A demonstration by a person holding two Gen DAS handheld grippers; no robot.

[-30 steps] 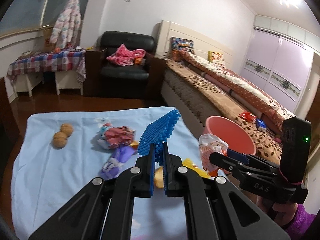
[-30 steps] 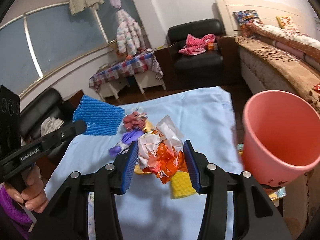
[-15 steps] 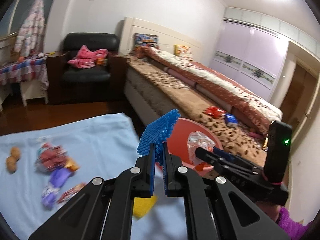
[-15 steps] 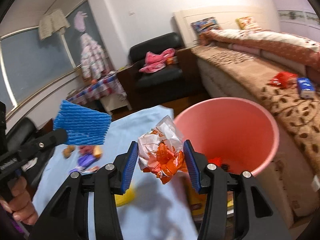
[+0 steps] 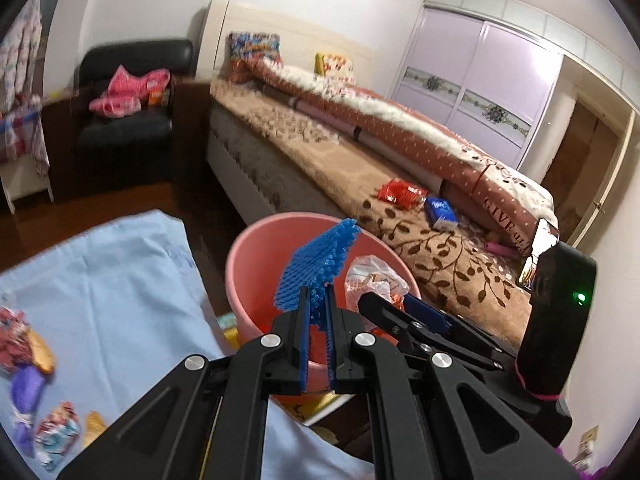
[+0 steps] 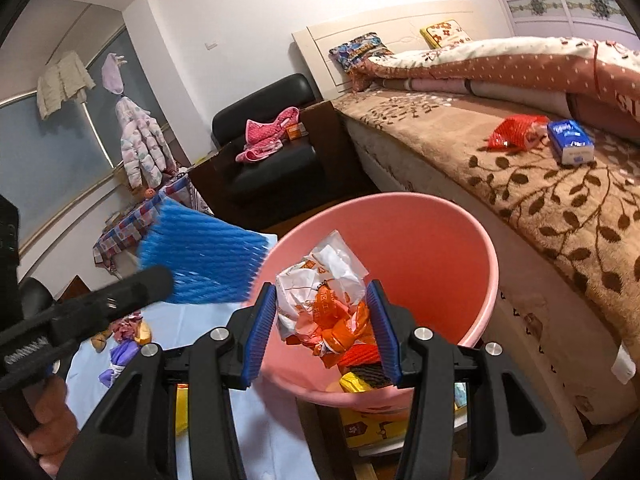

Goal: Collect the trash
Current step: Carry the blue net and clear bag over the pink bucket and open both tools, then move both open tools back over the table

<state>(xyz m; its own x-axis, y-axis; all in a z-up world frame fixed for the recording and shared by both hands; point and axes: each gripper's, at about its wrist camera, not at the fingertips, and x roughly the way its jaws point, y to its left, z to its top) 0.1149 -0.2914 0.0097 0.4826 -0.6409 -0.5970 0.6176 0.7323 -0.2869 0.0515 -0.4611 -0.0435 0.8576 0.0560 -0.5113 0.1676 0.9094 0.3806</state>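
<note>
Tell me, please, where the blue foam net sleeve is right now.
The blue foam net sleeve is pinched in the left gripper, held over the near left rim of the pink bucket, beside the crumpled wrapper in the right gripper.

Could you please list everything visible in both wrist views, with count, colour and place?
Bucket: one, pink, beside the bed, some trash inside.
Foam net: one, blue, in left gripper, at the bucket's rim.
Crumpled wrapper: one, white and orange, in right gripper, over the bucket.
Cloth: one, light blue, left of bucket.
Loose wrappers: several, red, purple, yellow, on the cloth.
Red packet: one, on the bed.
Blue pack: one, on the bed.
Armchair: one, black, holding pink clothing.
Left gripper: black, blue pads, shut on foam net.
Right gripper: black, blue pads, shut on crumpled wrapper.
</note>
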